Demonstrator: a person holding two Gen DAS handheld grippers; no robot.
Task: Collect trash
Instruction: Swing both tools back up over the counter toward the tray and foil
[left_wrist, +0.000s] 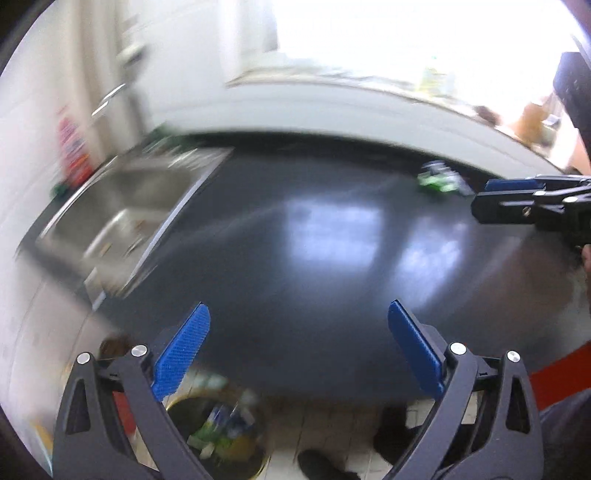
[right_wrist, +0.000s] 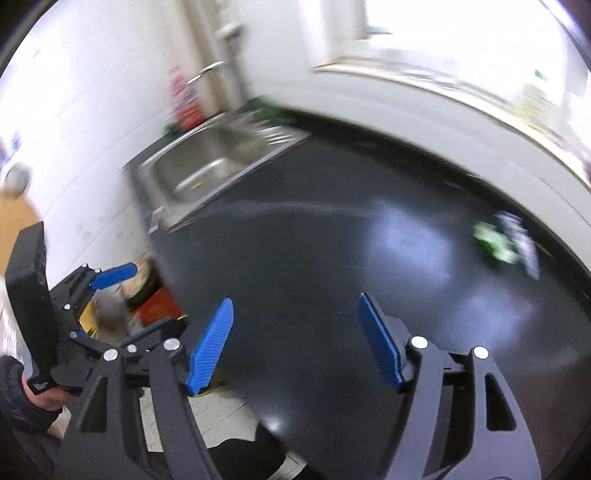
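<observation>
Two grippers are over a glossy black counter (left_wrist: 295, 258), and both views are smeared by motion blur. In the left wrist view the left gripper (left_wrist: 297, 347) fills the lower frame, its blue pads (left_wrist: 181, 354) spread wide with nothing between them. The right gripper (left_wrist: 491, 195) enters from the right edge of that frame, seen side-on above the counter; from here its gap cannot be read. In the right wrist view it (right_wrist: 295, 339) sits at the bottom centre, its pads (right_wrist: 380, 343) parted and empty, so it is released too. The left gripper (right_wrist: 110, 277) shows there at lower left, beyond the counter's edge.

The trash (left_wrist: 441, 177), a crumpled green and white wrapper, lies on the counter in the upper right of the left view, near the back wall and just left of the right gripper's tip; whether they touch cannot be told. In the right view the wrapper (right_wrist: 506, 242) lies at the right, well apart from the pads.

A bin (left_wrist: 221, 439) stands on the floor at the bottom of the left view, below the counter's near edge, with green, white and blue scraps inside. A steel sink (right_wrist: 218, 166) is set into the counter at upper left, a tap (right_wrist: 205, 72) above it and a red bottle (right_wrist: 188, 99) beside it. Dark shoes (left_wrist: 321, 465) show on the tiled floor.
</observation>
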